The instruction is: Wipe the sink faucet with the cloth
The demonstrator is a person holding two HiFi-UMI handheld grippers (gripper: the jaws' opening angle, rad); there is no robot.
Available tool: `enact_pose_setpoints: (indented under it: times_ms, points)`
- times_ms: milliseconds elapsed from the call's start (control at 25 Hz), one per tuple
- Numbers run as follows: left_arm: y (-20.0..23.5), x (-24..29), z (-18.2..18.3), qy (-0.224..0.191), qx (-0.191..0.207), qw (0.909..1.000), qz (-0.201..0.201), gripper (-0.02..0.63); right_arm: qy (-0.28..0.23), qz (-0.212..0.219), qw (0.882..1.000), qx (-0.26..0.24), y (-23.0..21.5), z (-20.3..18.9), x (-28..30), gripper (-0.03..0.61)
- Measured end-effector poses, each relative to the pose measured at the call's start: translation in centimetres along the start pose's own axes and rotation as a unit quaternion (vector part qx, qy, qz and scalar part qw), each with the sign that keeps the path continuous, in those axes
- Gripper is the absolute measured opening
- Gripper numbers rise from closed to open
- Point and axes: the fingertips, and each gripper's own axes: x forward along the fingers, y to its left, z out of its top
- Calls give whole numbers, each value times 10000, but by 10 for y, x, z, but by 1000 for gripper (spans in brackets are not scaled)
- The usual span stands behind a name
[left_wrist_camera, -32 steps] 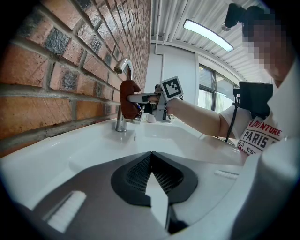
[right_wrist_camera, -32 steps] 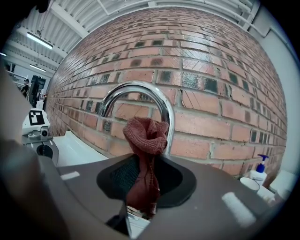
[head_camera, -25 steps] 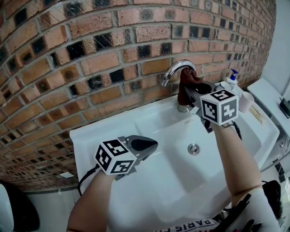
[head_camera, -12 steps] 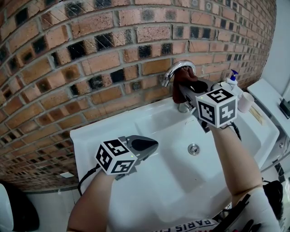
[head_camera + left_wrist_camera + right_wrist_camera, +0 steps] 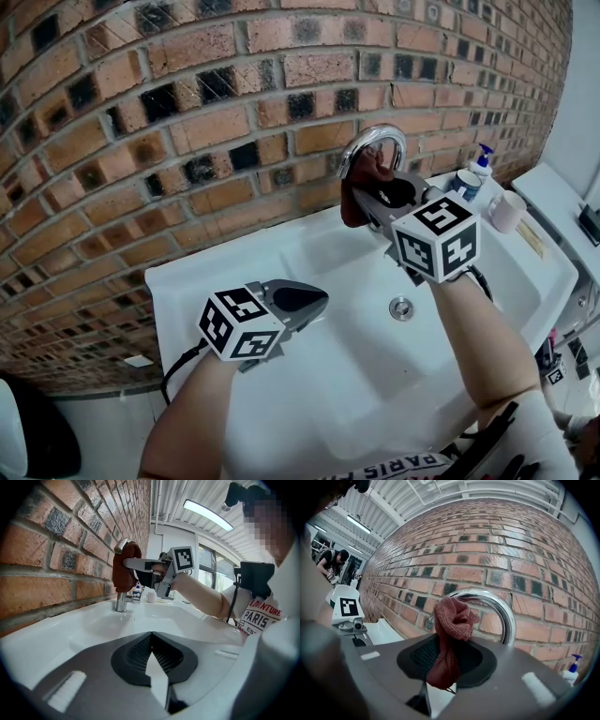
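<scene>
Ok so the rust-red cloth [image 5: 359, 184] is clamped between the jaws of the right gripper [image 5: 371, 194], with its bunched top poking out past the tips. It's held up at the back of the white sink [image 5: 309, 394], pressed against the curved chrome faucet [image 5: 377, 139] near the outlet end of the spout, right in front of the brick wall [image 5: 187, 103]. In the right gripper view the wad is seen sitting in front of the faucet's arch, with the lower end of the cloth hanging down between the pads. The left gripper [image 5: 302, 302] is held over the front-left part of the basin, well apart from the faucet, its jaws shut together on nothing. A soap bottle [image 5: 481, 161] and a cup [image 5: 507, 210] are parked on the ledge to the faucet's right.
</scene>
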Motion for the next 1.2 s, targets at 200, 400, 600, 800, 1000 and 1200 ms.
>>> enact_pose_setpoints:
  times_ms: [200, 400, 600, 800, 1000, 1200]
  points:
    - [1, 0, 0, -3, 8, 10000, 11, 0, 87, 14, 9996, -265, 5, -4, 2, 95]
    - [1, 1, 0, -2, 12, 10000, 8, 0, 59, -61, 9996, -261, 0, -2, -5, 95]
    - [1, 1, -1, 5, 5, 10000, 13, 0, -63, -68, 9998, -179, 5, 4, -24, 95]
    - [1, 0, -1, 11, 12, 10000, 14, 0, -158, 326, 9993, 111, 38, 6, -45, 95]
    - [0, 1, -1, 7, 6, 10000, 3, 0, 51, 914, 9911, 962, 76, -17, -61, 95]
    - [1, -1, -1, 15, 10, 10000, 12, 0, 373, 958, 9851, 1377, 86, -57, -57, 95]
